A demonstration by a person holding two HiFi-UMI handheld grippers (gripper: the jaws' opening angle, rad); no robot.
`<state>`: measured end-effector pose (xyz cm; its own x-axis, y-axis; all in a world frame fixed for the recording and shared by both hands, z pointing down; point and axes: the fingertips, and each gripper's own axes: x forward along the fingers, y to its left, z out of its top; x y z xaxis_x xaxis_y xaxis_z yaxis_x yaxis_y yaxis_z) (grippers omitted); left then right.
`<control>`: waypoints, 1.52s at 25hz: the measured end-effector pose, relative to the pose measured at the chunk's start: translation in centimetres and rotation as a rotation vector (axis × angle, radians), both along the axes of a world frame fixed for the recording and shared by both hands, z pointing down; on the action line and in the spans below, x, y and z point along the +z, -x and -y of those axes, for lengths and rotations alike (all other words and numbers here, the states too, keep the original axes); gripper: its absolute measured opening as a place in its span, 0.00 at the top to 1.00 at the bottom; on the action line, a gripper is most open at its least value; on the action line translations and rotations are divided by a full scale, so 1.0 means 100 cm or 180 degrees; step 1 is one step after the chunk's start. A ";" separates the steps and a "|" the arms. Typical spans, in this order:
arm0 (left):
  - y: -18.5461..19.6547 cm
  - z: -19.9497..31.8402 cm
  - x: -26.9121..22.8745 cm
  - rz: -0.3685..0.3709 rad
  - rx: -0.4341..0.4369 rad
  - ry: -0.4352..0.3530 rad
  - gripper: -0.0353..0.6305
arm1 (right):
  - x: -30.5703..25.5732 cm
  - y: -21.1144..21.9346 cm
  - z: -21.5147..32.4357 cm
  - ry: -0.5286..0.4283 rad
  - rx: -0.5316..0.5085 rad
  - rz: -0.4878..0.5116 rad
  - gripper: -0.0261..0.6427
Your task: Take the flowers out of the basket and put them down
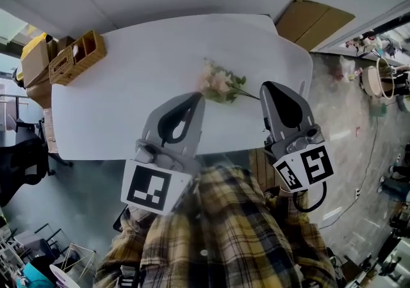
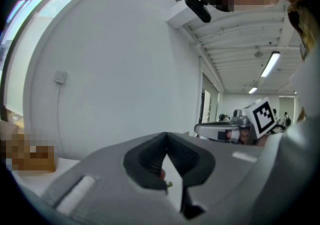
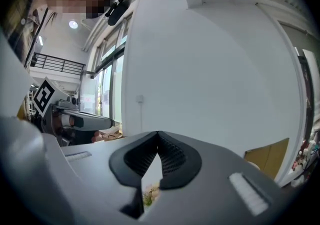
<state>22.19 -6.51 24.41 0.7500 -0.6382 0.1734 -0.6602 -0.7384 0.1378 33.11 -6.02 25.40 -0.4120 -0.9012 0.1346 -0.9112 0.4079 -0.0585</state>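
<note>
Jaws of the left gripper [image 1: 197, 97] and right gripper [image 1: 268, 87] are being held together, empty; the flowers [image 1: 221, 83] risk being swept off the desk [image 1: 115, 114].

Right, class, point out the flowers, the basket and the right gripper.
flowers [image 1: 216, 82], head view, pink blooms.
basket [image 1: 82, 64], head view, woven side wall.
right gripper [image 1: 270, 88], head view, closed jaw tips.
</note>
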 end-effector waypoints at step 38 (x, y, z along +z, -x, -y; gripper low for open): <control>0.044 0.057 0.031 -0.0063 -0.0324 0.0184 0.94 | 0.108 0.026 0.076 0.1457 -0.1210 -0.0826 0.87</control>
